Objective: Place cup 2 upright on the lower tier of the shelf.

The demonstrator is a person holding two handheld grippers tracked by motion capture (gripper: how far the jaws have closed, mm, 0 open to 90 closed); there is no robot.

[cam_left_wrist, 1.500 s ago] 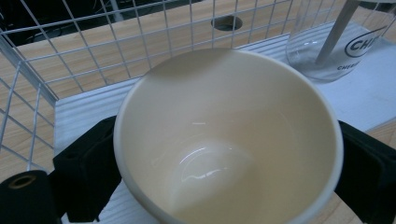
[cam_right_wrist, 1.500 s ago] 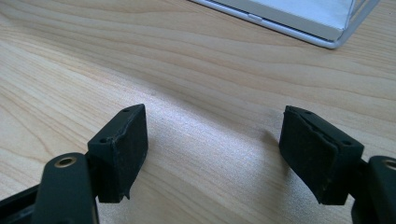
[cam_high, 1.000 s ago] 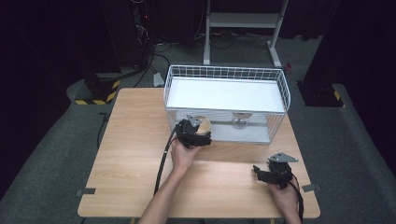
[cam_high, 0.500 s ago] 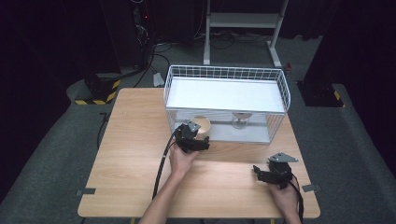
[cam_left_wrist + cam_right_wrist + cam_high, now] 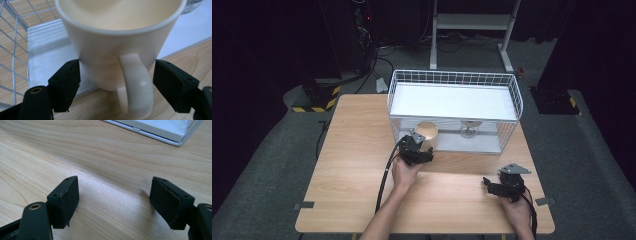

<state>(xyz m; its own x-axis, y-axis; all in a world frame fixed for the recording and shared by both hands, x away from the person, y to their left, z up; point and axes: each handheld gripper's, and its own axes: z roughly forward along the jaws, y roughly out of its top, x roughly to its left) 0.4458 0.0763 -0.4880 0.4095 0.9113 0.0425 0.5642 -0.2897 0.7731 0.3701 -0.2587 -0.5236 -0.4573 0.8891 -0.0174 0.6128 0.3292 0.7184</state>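
1. High view: The cream-coloured pottery cup with a curved handle [image 5: 427,133] stands at the front edge of the white wire basket with a white floor [image 5: 512,95], on its left side. A see-through glass with a stem [image 5: 469,128] stands in the basket to the right of the cup. The left gripper [image 5: 421,148] reaches up to the cup from the light wooden table [image 5: 352,150], and the hand [image 5: 406,172] behind it lies low and points forward. The right gripper [image 5: 489,186] rests on the table near the right front corner, well apart from the cup.

2. Left gripper view: The cup [image 5: 117,47] fills the space between the two black jaws, and its handle [image 5: 135,85] points back at the camera. The jaws have just been closing. The left pad seems to touch the cup wall. The right pad sits just beside it with a thin gap, so the cup is not squeezed yet. I think the cup is hard, smooth and a bit heavy. It could slip, and it could break if it fell. The low round wall, one pad on each side of the handle, looks like a good place to hold.

3. Right gripper view: The right gripper [image 5: 113,202] has its jaws apart with nothing between them, just the wooden table [image 5: 112,157] below. A corner of the basket [image 5: 175,135] shows at the top.
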